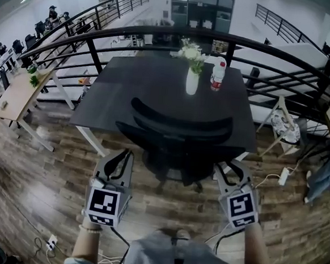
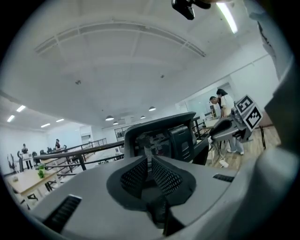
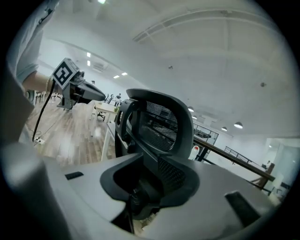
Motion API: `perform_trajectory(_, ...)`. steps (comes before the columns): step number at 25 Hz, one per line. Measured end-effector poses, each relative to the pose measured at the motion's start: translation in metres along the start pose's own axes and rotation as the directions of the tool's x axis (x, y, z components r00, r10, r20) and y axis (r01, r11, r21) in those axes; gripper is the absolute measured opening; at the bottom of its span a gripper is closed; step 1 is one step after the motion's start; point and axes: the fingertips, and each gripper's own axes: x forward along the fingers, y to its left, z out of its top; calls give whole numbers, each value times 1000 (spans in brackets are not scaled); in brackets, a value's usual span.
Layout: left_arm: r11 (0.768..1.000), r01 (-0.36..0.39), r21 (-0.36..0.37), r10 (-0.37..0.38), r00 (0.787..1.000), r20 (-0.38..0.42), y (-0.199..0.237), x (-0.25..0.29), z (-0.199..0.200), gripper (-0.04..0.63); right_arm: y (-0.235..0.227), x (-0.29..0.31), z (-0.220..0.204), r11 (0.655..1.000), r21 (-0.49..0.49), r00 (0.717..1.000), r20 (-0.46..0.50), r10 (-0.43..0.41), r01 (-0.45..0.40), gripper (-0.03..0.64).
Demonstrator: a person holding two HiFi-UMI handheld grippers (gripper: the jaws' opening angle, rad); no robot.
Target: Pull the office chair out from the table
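A black mesh-backed office chair stands at the near edge of the dark table, its backrest facing me. My left gripper is beside the chair's left side, jaws a narrow slit apart with nothing between them. My right gripper is beside the chair's right side, jaws clearly apart and empty. The left gripper view has the chair's back straight beyond the left gripper, with the right gripper past it. In the right gripper view the chair stands just beyond the right gripper. The left gripper shows farther back.
A white vase of flowers and a red-capped bottle stand on the table. A black railing curves behind it. A wooden stand and a power strip with cable lie on the wood floor at right.
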Motion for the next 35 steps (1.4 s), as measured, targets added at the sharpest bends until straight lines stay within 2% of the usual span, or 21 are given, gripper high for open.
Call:
perform_trajectory(2, 995, 0, 101, -1, 1000, 14, 11, 13, -4, 62, -4, 4, -4, 999, -53, 1000, -28, -3, 2, 127)
perform_trajectory(4, 978, -9, 210, 11, 1000, -7, 21, 25, -13, 97, -8, 8, -9, 993, -122, 998, -65, -7, -1, 157)
perform_trajectory(6, 937, -26, 350, 42, 998, -38, 31, 39, -26, 148, -13, 15, -15, 980, -199, 996, -88, -14, -4, 169)
perform_trajectory(9, 829, -5, 559, 70, 993, -94, 39, 60, -49, 172, -18, 22, -21, 961, -275, 992, -127, -17, -18, 191)
perform_trajectory(12, 732, 56, 679, 73, 984, -159, 43, 80, -70, 201, -23, 29, -25, 939, -342, 986, -167, -16, -43, 216)
perform_trajectory(15, 623, 101, 776, 86, 977, -196, 48, 94, -81, 213, -26, 36, -34, 898, -432, 973, -231, -23, -81, 229)
perform_trajectory(17, 563, 142, 814, 78, 972, -223, 49, 101, -88, 229, -28, 42, -43, 861, -495, 960, -278, -35, -112, 229)
perform_trajectory(18, 546, 162, 822, 72, 968, -239, 50, 105, -92, 233, -29, 46, -47, 844, -521, 953, -299, -40, -128, 229)
perform_trajectory(22, 500, 238, 833, 59, 950, -307, 57, 121, -107, 239, -31, 59, -64, 788, -584, 929, -368, -45, -193, 229)
perform_trajectory(25, 457, 302, 836, 52, 930, -365, 61, 132, -117, 236, -34, 66, -69, 739, -636, 915, -397, -65, -224, 221)
perform_trajectory(31, 399, 358, 844, 60, 909, -413, 65, 154, -125, 231, -40, 72, -74, 703, -663, 893, -441, -86, -259, 204)
perform_trajectory(35, 358, 380, 853, 73, 899, -432, 63, 163, -128, 199, -41, 74, -81, 696, -668, 881, -460, -111, -261, 197)
